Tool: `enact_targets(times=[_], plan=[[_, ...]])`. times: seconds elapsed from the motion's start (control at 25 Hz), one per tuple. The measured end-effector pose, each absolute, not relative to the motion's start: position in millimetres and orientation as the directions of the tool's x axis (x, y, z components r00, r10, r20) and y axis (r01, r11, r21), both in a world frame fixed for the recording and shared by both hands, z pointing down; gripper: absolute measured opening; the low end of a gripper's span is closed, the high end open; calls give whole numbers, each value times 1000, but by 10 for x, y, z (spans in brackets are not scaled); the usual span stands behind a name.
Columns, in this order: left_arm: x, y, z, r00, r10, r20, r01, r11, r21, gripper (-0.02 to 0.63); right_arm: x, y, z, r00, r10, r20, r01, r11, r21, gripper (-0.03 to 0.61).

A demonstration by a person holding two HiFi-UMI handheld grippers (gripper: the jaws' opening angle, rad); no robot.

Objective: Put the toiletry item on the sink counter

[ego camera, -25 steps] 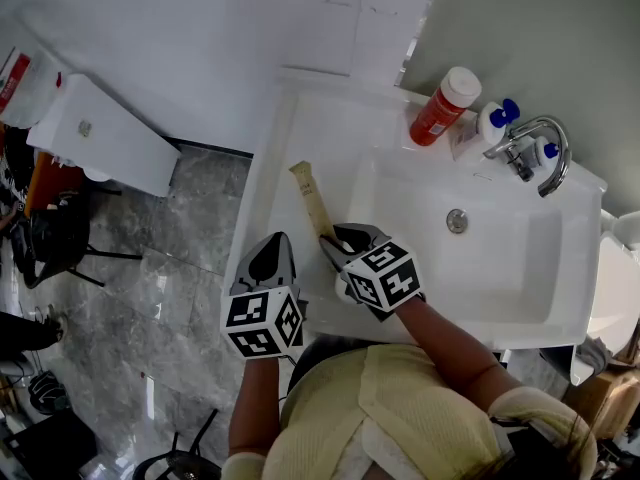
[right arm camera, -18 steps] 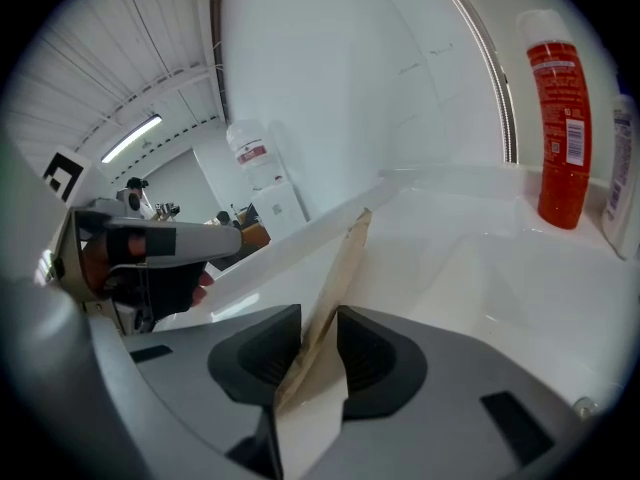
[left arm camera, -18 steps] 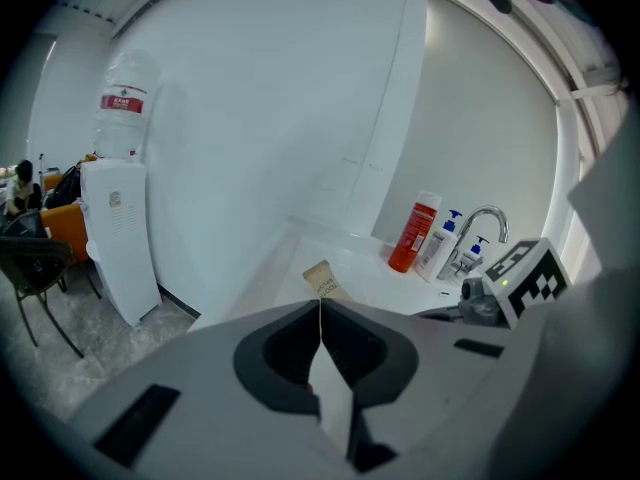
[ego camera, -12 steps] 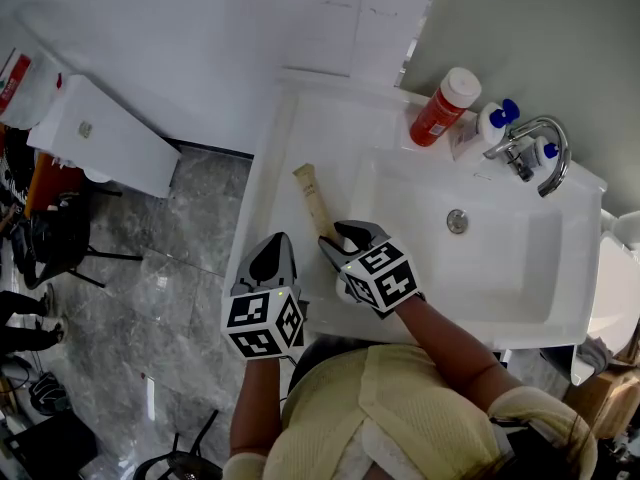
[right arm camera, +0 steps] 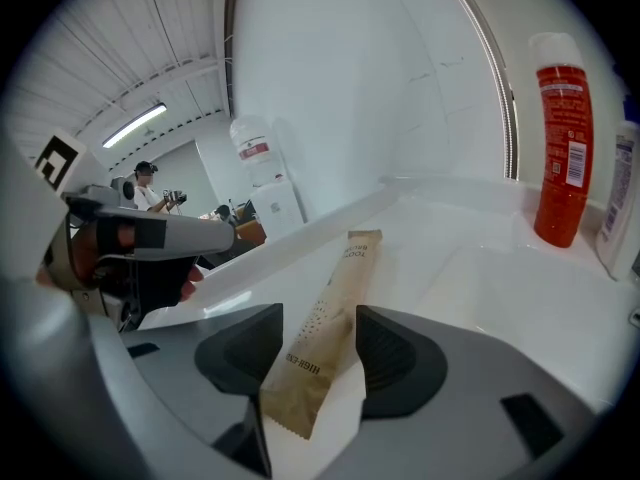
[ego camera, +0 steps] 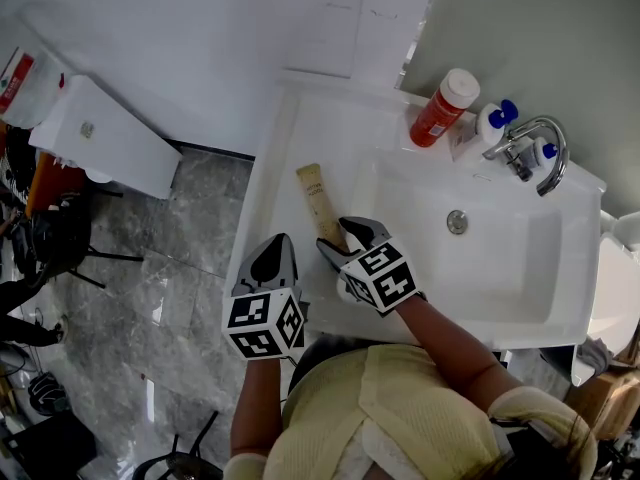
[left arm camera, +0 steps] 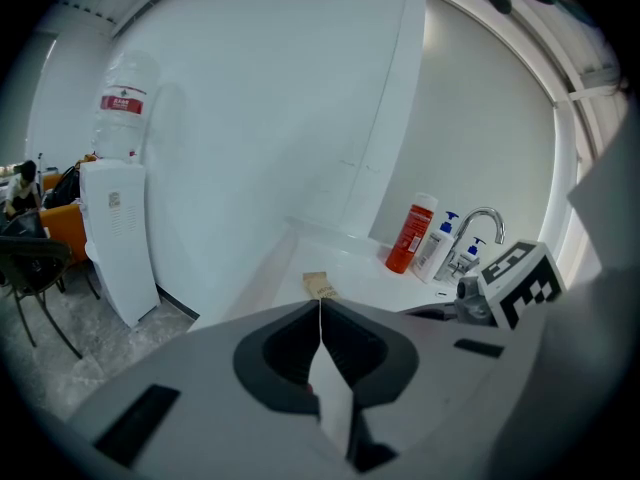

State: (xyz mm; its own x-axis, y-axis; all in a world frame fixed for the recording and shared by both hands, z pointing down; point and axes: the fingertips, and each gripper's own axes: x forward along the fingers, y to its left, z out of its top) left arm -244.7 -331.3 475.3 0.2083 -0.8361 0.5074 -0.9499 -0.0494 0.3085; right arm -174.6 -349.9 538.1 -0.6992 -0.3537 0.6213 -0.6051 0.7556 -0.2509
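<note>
Paper packet (ego camera: 318, 206), long, narrow and brown with small dark print, lies flat on the white sink counter (ego camera: 300, 138), on the strip to the left of the basin (ego camera: 480, 258). Its far end points toward the wall. Its near end sits between the jaws of the right gripper (ego camera: 345, 240). In the right gripper view those jaws stand apart, wider than the packet (right arm camera: 325, 338), with a gap on each side, so they frame it without pinching it. The right gripper is low over the counter's front part.

The left gripper (ego camera: 272, 258) hangs just beside the right one, out past the counter's front corner, over the grey marble floor (ego camera: 190, 268). In its own view its jaws (left arm camera: 320, 313) are pressed together with nothing between them, and the packet (left arm camera: 318, 285) shows beyond them.

At the back of the counter a red bottle (ego camera: 443, 106) with a white cap stands near the wall. Just beside it are white pump bottles (ego camera: 492, 123) with blue tops and the curved metal tap (ego camera: 540, 148).
</note>
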Motion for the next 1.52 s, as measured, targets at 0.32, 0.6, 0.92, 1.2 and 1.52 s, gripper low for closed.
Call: enact_targets(times=[0.32, 0.6, 0.92, 1.2, 1.52], plan=[[-2388, -3274, 4711, 222, -839, 497, -948, -67, 310, 38, -1670, -3473, 5306, -690, -365, 625, -611, 756, -234, 219], [-2304, -3209, 4660, 234, -842, 486, -947, -84, 310, 38, -1559, -3431, 5217, -683, -387, 619, -624, 750, -220, 219], [-2246, -3102, 4603, 234, -848, 475, -948, -91, 304, 38, -1421, -3326, 5163, -680, -400, 615, -637, 737, -225, 216], [-2239, -2974, 4540, 234, -852, 468, -949, -96, 299, 38, -1324, -3257, 5049, -666, -444, 599, -662, 722, -201, 173], [-2223, -2848, 4511, 243, -853, 462, -949, -110, 295, 38, -1235, -3142, 4989, -652, -476, 591, -683, 707, -185, 123]])
